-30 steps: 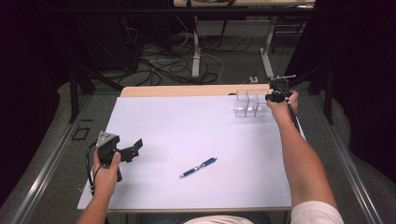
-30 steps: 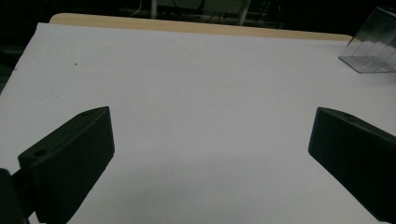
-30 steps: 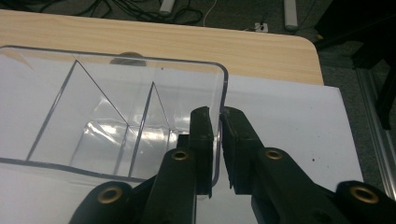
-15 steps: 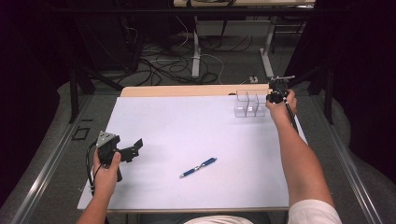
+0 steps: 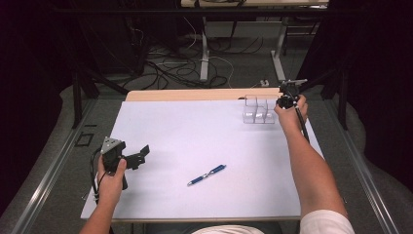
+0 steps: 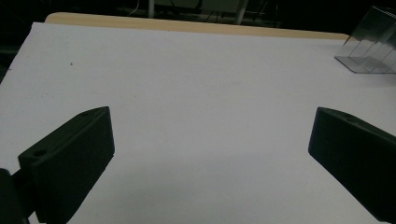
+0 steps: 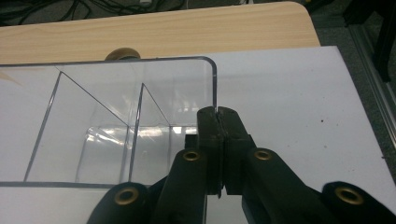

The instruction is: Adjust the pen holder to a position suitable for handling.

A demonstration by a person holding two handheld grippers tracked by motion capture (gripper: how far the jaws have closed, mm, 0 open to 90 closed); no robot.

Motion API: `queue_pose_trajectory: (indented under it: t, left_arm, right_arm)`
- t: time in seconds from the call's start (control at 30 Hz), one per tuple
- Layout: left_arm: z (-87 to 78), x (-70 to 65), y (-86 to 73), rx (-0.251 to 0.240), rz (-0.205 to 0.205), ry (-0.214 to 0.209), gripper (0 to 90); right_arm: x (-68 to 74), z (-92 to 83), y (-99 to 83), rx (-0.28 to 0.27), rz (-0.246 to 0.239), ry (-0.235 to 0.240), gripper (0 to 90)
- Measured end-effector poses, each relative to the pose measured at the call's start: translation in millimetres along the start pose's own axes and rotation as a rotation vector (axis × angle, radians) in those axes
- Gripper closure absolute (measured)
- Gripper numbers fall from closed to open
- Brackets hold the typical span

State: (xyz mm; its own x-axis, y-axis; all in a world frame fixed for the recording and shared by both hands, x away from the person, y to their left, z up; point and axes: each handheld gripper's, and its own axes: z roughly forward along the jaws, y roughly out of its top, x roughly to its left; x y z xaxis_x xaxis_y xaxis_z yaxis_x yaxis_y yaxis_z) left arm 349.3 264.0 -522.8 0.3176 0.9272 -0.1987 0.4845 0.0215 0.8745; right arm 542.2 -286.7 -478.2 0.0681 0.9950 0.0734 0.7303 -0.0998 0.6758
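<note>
We see the left gripper (image 5: 139, 157) at the table's eight o'clock, near the front edge, held low over the white sheet (image 5: 195, 146) in the left hand (image 5: 111, 170); its jaws stand wide with nothing between them and point toward two o'clock. At centre, a little toward six o'clock, lies a blue pen (image 5: 207, 175), untouched and well apart from both tools. Out at one o'clock, by the far right corner, the right gripper (image 7: 217, 114) has pinched the near right wall of the clear organiser (image 7: 116, 121), its jaws pressed together on the thin pane at the rim's rounded corner. The right arm is stretched nearly straight from the lower right, the hand (image 5: 288, 108) bent over the box's right side, the tool pointing down and away.

Our worry lies with that hold. The pane is slick and thin, and the grip sits at one corner, so in our judgement any lift or drag could let the box swing, tip or slip free. It stands close to the sheet's far edge, with the wooden strip (image 7: 154, 32) behind it; a push the wrong way could send it off the sheet. A reach this long also leaves little control for fine correction, and the trailing cable could snag
</note>
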Motion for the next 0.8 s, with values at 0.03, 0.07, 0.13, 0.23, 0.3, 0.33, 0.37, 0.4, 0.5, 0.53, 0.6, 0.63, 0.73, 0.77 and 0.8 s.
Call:
queue_pose_trajectory:
  t: [0.03, 0.07, 0.13, 0.23, 0.3, 0.33, 0.37, 0.4, 0.5, 0.53, 0.6, 0.63, 0.73, 0.77, 0.8]
  left_arm:
    - [-0.1, 0.0, 0.1, 0.0, 0.001, 0.0, 0.2]
    - [-0.1, -0.1, 0.1, 0.0, 0.001, 0.001, 0.2]
    - [-0.1, -0.1, 0.1, 0.0, 0.002, 0.001, 0.2]
    - [0.1, -0.6, 0.2, -0.001, 0.001, 0.002, 0.2]
    - [0.2, -1.1, 0.3, -0.001, 0.0, 0.0, 0.2]
    - [0.0, -1.1, 0.4, 0.001, 0.003, 0.0, 0.2]
    - [0.0, -1.1, 0.4, 0.001, 0.003, 0.0, 0.2]
    - [0.0, -1.2, 0.5, 0.0, 0.004, 0.0, 0.2]
    - [-0.6, -1.2, 1.0, -0.005, 0.009, -0.002, 0.2]
    - [-0.6, -1.2, 1.1, -0.006, 0.008, -0.003, 0.2]
    - [-0.3, -1.2, 1.1, -0.007, 0.009, -0.007, 0.2]
    - [-0.3, -1.3, 1.0, -0.004, 0.011, -0.008, 0.2]
    - [0.1, -1.5, 1.0, -0.004, 0.008, -0.01, 0.2]
    - [0.1, -1.7, 1.1, -0.004, 0.008, -0.011, 0.2]
    - [0.0, -2.5, 1.1, -0.003, 0.004, -0.012, 0.2]
  right_arm:
    - [3.7, -1.2, -1.0, 0.005, 0.002, 0.008, 89.1]
    - [6.0, -1.7, -1.6, 0.008, 0.001, 0.017, 89.1]
    - [11.9, -2.8, -3.0, 0.011, -0.01, 0.02, 89.1]
    - [18.8, -4.6, -4.5, 0.024, -0.007, 0.028, 89.1]
    - [30.2, -6.6, -6.3, 0.034, -0.019, 0.034, 89.1]
    - [34.4, -7.5, -6.9, 0.04, -0.021, 0.041, 89.1]
    - [38.8, -8.2, -7.7, 0.043, -0.022, 0.043, 89.1]
    - [43.7, -9.4, -8.5, 0.053, -0.02, 0.05, 89.1]
    - [59.3, -12.1, -12.7, 0.06, -0.029, 0.071, 89.1]
    - [64.0, -12.9, -14.3, 0.056, -0.05, 0.078, 89.1]
    - [76.1, -15.3, -17.4, 0.066, -0.06, 0.09, 89.1]
    - [80.4, -16.0, -18.9, 0.064, -0.084, 0.095, 89.1]
    - [96.8, -19.9, -23.6, 0.08, -0.096, 0.115, 89.0]
    - [102.7, -21.4, -25.3, 0.084, -0.098, 0.125, 89.0]
    - [108.2, -23.1, -27.0, 0.089, -0.108, 0.129, 89.0]
